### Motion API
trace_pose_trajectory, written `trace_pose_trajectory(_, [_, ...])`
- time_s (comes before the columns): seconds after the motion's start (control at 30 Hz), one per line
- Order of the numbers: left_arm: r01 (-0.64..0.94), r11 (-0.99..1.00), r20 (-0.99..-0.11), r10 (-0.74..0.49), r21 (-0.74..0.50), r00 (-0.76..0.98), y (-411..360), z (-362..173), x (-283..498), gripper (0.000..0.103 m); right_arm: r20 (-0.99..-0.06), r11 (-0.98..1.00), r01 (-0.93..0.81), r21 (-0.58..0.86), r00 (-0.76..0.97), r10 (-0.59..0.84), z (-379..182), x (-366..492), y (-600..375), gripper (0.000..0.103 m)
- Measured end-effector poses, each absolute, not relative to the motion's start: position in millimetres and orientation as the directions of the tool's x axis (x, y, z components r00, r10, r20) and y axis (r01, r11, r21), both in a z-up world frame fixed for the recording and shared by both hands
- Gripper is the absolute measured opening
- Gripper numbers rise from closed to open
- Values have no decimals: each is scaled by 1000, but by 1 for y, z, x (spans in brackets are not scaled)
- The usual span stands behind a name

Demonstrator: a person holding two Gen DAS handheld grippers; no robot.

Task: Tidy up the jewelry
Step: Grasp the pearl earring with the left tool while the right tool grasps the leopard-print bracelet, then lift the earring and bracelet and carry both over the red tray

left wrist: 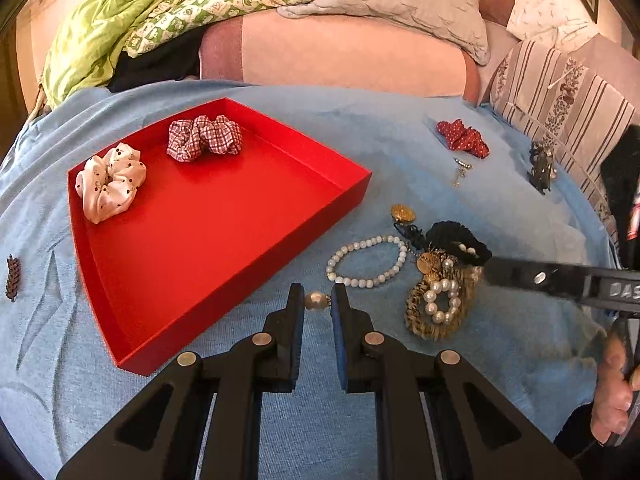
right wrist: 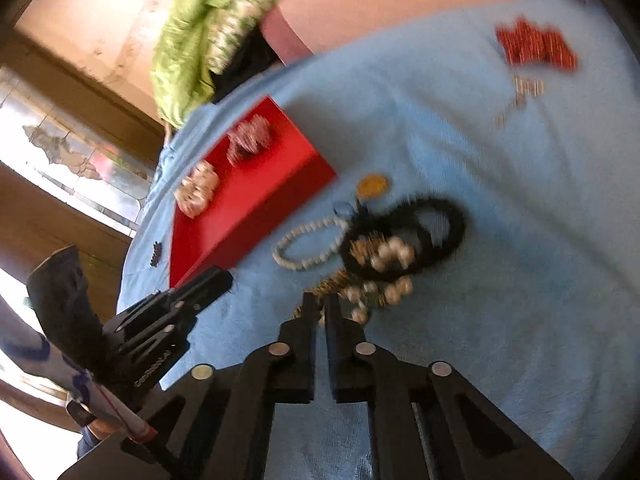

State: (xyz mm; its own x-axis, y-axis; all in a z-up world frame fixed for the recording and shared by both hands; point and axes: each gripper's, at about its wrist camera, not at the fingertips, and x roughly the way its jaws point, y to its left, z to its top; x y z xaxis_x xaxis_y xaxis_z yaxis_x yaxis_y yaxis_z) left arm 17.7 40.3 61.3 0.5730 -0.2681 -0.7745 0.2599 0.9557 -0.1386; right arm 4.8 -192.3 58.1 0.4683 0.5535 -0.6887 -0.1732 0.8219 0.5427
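A red tray lies on the blue cloth and holds a white scrunchie and a checked scrunchie. My left gripper is shut on a pearl earring just right of the tray's near corner. A pearl bracelet, a leopard scrunchie with pearls, a black scrunchie and gold coins form a pile to the right. My right gripper is nearly closed at the pile's near edge, by the leopard scrunchie; the view is blurred. It also shows in the left wrist view.
A red dotted scrunchie, a small pendant and a dark hair clip lie farther right. A leaf-shaped clip lies left of the tray. Pillows and a green quilt are behind.
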Motion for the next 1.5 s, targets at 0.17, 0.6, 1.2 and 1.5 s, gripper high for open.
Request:
trace_pose_trajectory(0.17, [277, 951, -770, -277, -136, 575, 35, 63, 15, 13, -633, 825, -222, 519, 549, 546, 81, -5, -197, 4])
trace_pose_trajectory(0.6, [278, 951, -774, -276, -134, 571, 34, 62, 16, 13, -715, 794, -61, 605, 396, 576, 37, 9, -203, 27])
trace_pose_trajectory(1.2, [293, 945, -764, -297, -148, 573, 35, 66, 13, 13, -666, 844, -186, 503, 540, 515, 76, -1, -191, 7])
trace_pose_trajectory(1.5, [296, 943, -749, -304, -150, 589, 34, 70, 12, 13, -580, 837, -228, 497, 630, 516, 105, -14, -198, 7])
